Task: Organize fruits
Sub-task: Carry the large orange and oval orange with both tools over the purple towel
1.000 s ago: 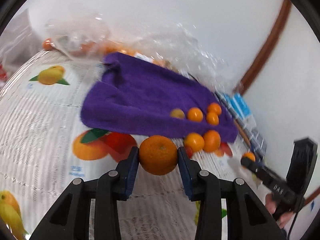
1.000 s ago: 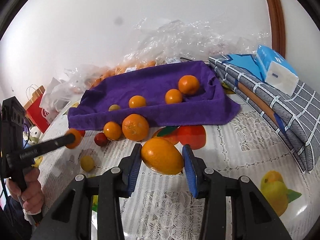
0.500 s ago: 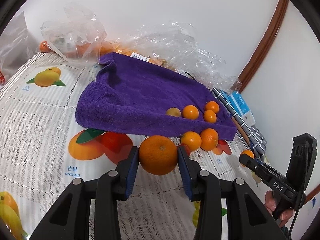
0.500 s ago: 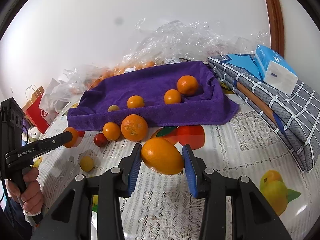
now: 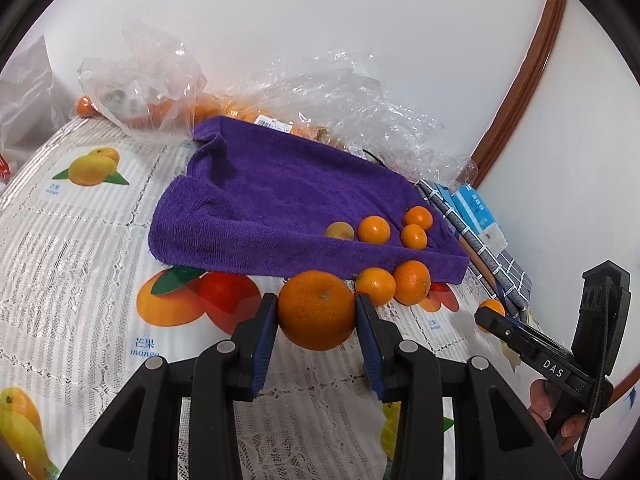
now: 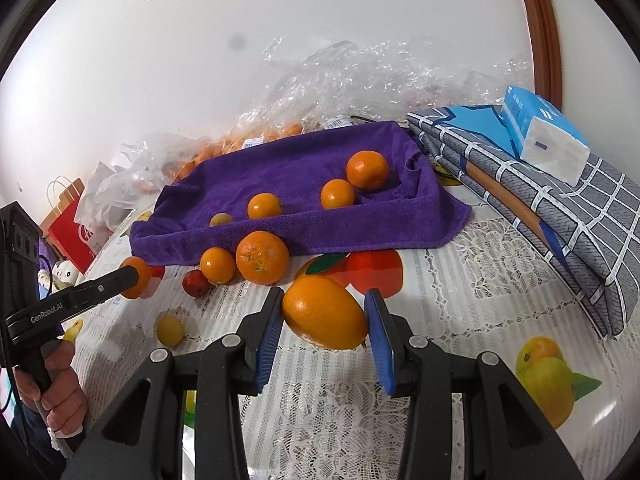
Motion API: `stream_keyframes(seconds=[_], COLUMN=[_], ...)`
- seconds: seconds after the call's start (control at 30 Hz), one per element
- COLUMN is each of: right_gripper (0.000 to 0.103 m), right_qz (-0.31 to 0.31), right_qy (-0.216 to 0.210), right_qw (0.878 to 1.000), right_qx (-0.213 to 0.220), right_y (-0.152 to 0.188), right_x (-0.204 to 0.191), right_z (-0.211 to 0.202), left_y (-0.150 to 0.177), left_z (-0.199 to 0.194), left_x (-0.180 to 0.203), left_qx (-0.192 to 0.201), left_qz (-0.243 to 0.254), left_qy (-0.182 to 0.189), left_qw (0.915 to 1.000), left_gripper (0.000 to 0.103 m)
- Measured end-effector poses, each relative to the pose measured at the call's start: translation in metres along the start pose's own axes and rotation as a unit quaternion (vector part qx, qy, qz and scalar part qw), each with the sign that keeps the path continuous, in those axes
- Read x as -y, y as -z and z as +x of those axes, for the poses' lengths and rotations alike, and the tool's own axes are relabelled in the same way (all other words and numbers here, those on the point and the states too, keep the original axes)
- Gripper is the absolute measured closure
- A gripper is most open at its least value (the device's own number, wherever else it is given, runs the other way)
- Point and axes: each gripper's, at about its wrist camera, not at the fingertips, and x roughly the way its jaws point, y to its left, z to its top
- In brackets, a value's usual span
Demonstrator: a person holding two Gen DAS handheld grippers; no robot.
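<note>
My left gripper [image 5: 316, 316] is shut on a round orange [image 5: 316, 310], held just above the table in front of the purple towel [image 5: 280, 196]. My right gripper [image 6: 325, 316] is shut on an oval orange [image 6: 325, 318], also in front of the towel [image 6: 300, 168]. Several small oranges lie on the towel, among them one at the right [image 6: 367, 170] and one in the middle [image 6: 264, 206]. Two oranges [image 6: 262, 257] [image 6: 217, 265] rest on the table against the towel's front edge, with a small red fruit [image 6: 196, 283] and a yellow fruit [image 6: 170, 331] nearby.
The table has a lace cloth with fruit prints [image 5: 80, 240]. Clear plastic bags of oranges [image 5: 148, 80] lie behind the towel by the wall. A folded checked cloth [image 6: 540, 184] with a blue tissue pack [image 6: 540, 140] sits at the right. A red paper bag [image 6: 68, 220] stands at the left.
My left gripper has turned and steadied with its orange; the view has shifted slightly. My right gripper holds its orange almost still. No fruit on the towel has moved.
</note>
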Motion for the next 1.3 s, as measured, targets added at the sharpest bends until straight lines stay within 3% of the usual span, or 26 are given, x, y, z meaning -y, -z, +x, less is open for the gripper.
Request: stream_keyframes(seconds=[0.57,0.67,0.83,0.97,1.13,1.3], right_gripper=[0.062,0.062,0.062,0.062,0.062,0.062], right_qz=[0.004,0.011,-0.003,-0.009,-0.003,0.005], right_qy=[-0.012,-0.032,-0.043,-0.034,-0.031,-0.035], right_qw=[1.000,0.999,0.998,0.997,0.997,0.996], right_qx=[0.016,0.014,0.048,0.062,0.075,0.082], right_y=[-0.004,-0.017,-0.051,-0.072,-0.093,-0.102], right_x=[-0.001,-0.004,-0.010,-0.013,-0.015,-0.011], right_z=[-0.010,-0.017,-0.028,-0.018,0.000,0.023], left_y=[-0.004,-0.013,-0.044,-0.068,-0.076,-0.070], left_z=[-0.020,-0.029,-0.040,-0.029,0.003,0.029], left_x=[0.009,0.011,0.025,0.029,0.017,-0.002], left_qx=[0.052,0.062,0.093,0.111,0.122,0.103], left_qz=[0.016,0.004,0.019,0.018,-0.018,-0.041], left_qy=[-0.031,-0.030,-0.019,-0.026,-0.030,-0.040], left_qw=[0.9980,0.9976,0.9953,0.9933,0.9920,0.9931], left_gripper=[0.066,0.066,0.066,0.066,0.066,0.066])
